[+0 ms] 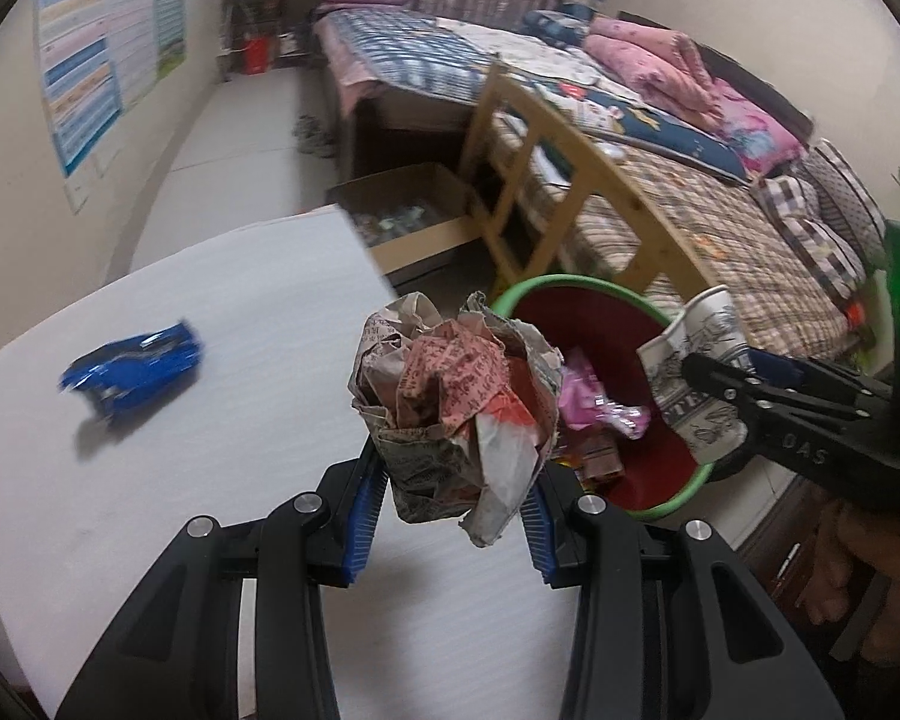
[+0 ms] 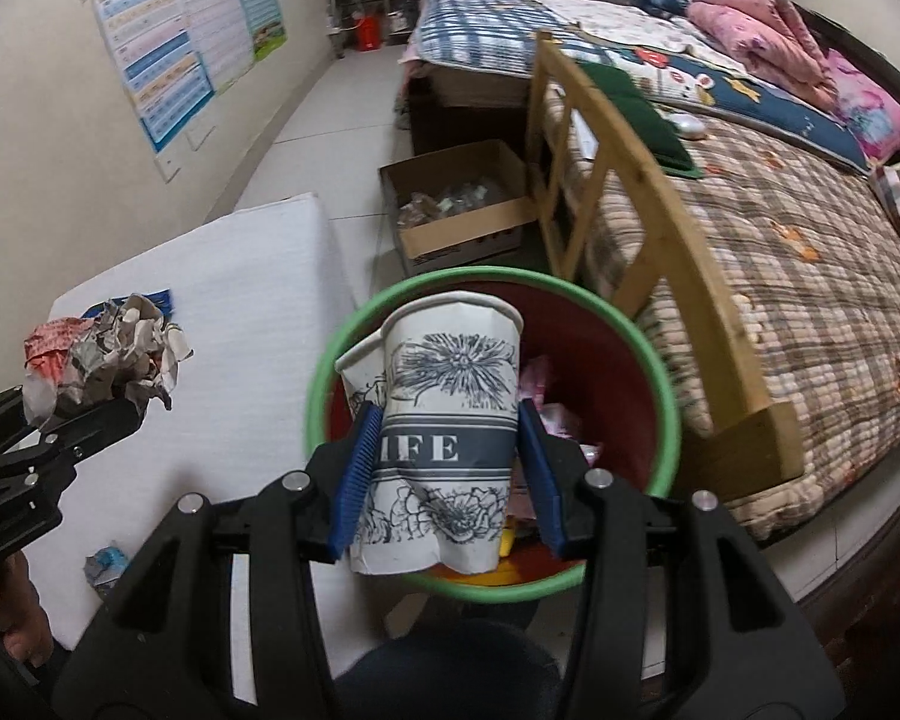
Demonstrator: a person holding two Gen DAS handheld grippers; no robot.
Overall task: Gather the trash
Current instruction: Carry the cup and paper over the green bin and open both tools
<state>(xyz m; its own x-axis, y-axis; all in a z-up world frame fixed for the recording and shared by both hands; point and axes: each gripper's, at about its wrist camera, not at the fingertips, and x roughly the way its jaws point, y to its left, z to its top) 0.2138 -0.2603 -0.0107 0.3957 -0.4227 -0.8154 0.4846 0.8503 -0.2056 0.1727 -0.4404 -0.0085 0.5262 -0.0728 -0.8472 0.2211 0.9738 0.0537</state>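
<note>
The left gripper [image 1: 456, 498] holds a crumpled ball of newspaper [image 1: 456, 408]; its blue-padded fingers [image 1: 363, 516] are closed partway, pressing on the lower sides of the ball. The ball hangs above the edge of the white worktop [image 1: 180, 510], just beside the green rim of the bin [image 1: 576, 283]. The right gripper [image 2: 444, 480] holds a crushed paper cup [image 2: 444, 438] printed with grey flowers and a dark band of letters; its fingers [image 2: 537, 468] are also closed partway, clamping the cup at mid-height on both sides. The cup stands roughly upright, mouth away from the camera, directly over the open bin [image 2: 666, 384]. The bin has a red inner wall and already contains a pink wrapper [image 1: 600, 405] and other scraps at the bottom. In the left wrist view, the right gripper [image 1: 699, 369] enters from the right with the cup [image 1: 696, 372] over the far side of the bin. In the right wrist view, the left gripper [image 2: 120, 408] enters from the left with the newspaper [image 2: 108, 360] over the worktop [image 2: 258, 312]. A crushed blue can [image 1: 135, 372] lies on the worktop, well apart from both grippers. A small crumpled scrap [image 2: 105, 564] lies near the worktop's near edge. A cardboard box [image 2: 450, 204] sits on the floor beyond the bin, beside the wooden bed frame [image 2: 648, 204].
</note>
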